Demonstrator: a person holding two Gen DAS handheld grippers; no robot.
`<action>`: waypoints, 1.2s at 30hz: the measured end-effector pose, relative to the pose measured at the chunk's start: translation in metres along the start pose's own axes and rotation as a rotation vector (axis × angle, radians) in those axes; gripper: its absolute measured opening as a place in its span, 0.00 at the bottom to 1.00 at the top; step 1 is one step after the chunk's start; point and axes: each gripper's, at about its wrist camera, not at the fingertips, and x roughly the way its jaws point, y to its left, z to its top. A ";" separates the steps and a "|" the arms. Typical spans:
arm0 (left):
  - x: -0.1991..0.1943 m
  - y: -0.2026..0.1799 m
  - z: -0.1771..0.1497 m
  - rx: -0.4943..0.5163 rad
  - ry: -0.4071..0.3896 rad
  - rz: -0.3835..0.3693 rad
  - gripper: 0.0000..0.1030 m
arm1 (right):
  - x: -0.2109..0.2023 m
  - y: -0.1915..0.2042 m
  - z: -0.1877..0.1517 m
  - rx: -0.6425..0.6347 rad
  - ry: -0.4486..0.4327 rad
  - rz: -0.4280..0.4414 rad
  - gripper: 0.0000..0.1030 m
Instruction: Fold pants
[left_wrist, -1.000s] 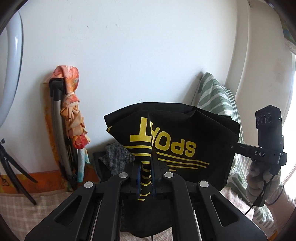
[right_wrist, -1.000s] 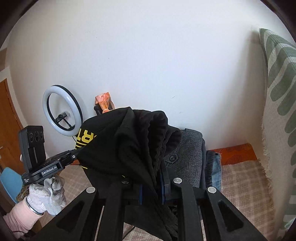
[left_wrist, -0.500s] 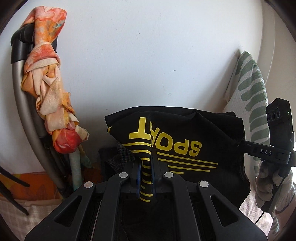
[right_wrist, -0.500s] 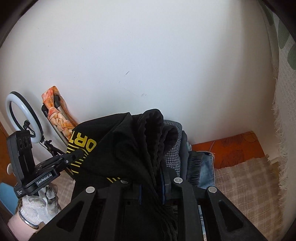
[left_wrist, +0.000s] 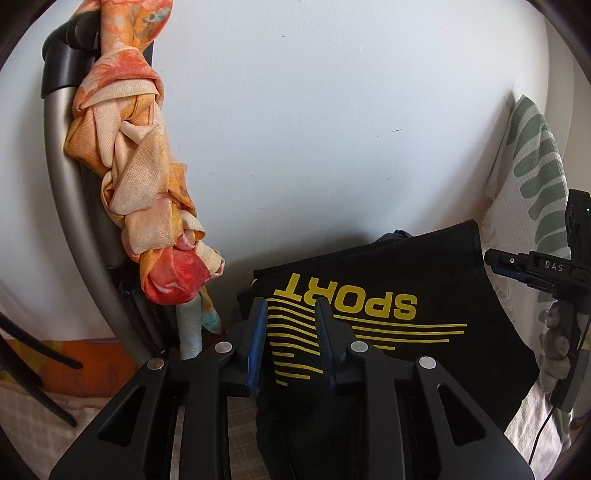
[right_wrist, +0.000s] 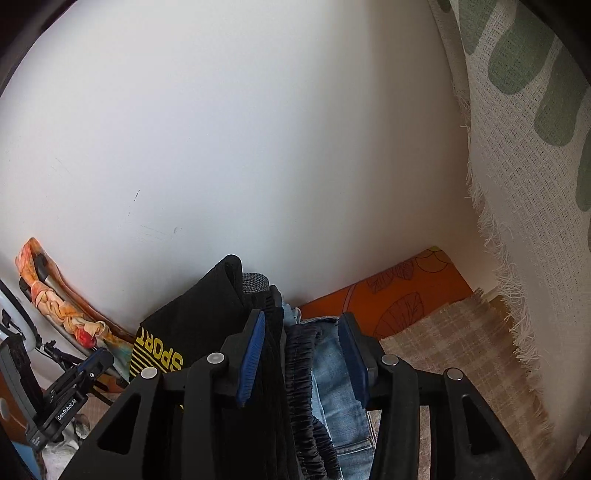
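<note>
Black folded pants (left_wrist: 388, 295) (yellow SPORT print upside down), lying on clothes pile (right_wrist: 332, 369); left gripper (left_wrist: 291, 332) and right gripper (right_wrist: 301, 350) both released, jaws apart.

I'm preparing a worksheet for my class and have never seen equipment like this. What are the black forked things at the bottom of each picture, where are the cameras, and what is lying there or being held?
There is no robot. A person holds a hand-held claw in each hand, and a wide-angle camera on each one looks forward along its two fingers.

In the left camera's picture, the left claw stands open, its blue pads on either side of black pants printed SPORT. The other tool, the right claw, shows at the right edge.

In the right camera's picture, the right claw is open too. The pants rest on a stack of clothes that includes light blue jeans.

Neither claw grips anything. An orange scarf hangs on a grey tube by the wall.
</note>
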 end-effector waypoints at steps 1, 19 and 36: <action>-0.005 0.000 -0.001 0.007 -0.002 -0.001 0.27 | -0.002 0.004 -0.002 -0.022 -0.002 -0.013 0.43; -0.139 -0.001 -0.041 0.027 -0.013 -0.008 0.76 | -0.113 0.070 -0.066 -0.229 -0.088 -0.096 0.75; -0.285 -0.016 -0.131 -0.013 -0.101 0.006 0.77 | -0.238 0.136 -0.193 -0.337 -0.213 -0.107 0.98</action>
